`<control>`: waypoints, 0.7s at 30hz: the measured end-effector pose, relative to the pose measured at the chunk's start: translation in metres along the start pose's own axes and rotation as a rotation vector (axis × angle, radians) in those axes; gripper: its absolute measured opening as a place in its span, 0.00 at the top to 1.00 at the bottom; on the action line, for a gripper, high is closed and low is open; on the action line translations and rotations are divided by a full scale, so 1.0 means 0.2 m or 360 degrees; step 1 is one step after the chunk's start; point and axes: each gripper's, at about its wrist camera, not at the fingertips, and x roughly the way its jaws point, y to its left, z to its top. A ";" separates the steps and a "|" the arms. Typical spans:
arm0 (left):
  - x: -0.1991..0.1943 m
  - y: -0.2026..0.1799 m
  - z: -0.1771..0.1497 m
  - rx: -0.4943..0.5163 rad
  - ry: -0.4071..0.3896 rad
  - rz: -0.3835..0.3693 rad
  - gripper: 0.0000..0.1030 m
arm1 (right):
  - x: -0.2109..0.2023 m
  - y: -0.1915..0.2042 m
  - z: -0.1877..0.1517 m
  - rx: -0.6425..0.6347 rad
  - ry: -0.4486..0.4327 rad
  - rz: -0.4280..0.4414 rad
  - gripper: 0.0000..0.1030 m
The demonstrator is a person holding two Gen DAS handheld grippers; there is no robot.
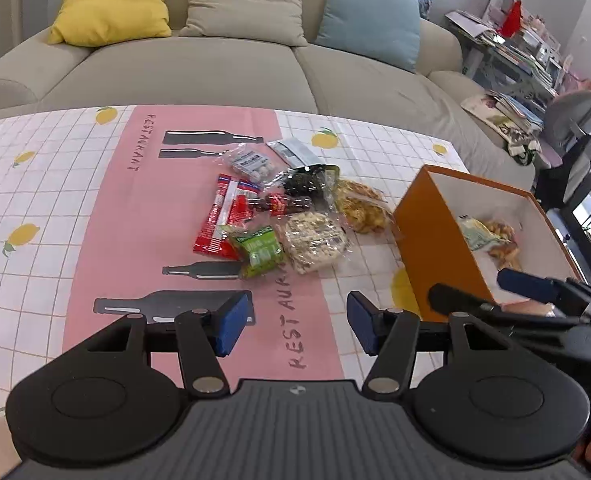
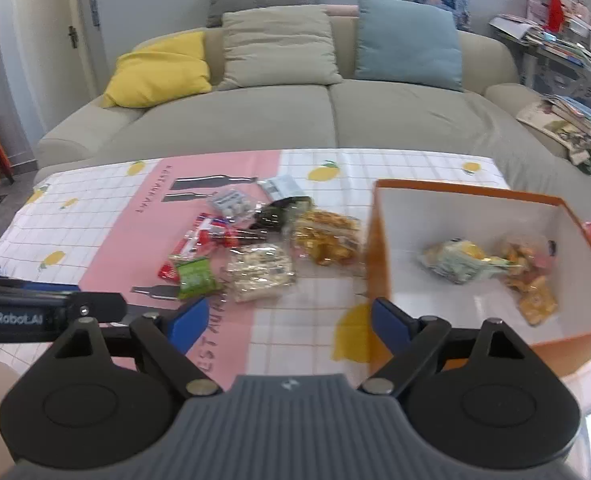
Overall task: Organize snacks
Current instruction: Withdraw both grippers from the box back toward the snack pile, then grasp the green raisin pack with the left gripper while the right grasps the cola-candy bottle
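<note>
Lying crinkly foil packets [image 1: 287,216], boxy orange carton [image 2: 379,264]

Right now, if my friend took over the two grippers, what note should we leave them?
Left gripper: open, nothing in it, above the tablecloth near the pile.
Right gripper: open, nothing in it, by the near corner of the orange box.
Done: a few snack packets already lie inside the box.
Left: the pile on the cloth. Nearest are the green packet and the clear oat-bar packet; behind them are the red packet, the golden snack bag, the dark bag, the clear candy bag and the grey sachet. All still need to go into the box.
</note>
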 end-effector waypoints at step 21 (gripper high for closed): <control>0.56 0.16 0.14 -0.0396 0.0146 0.0111 0.35 | 0.59 0.06 0.05 -0.0124 0.0139 -0.0048 0.24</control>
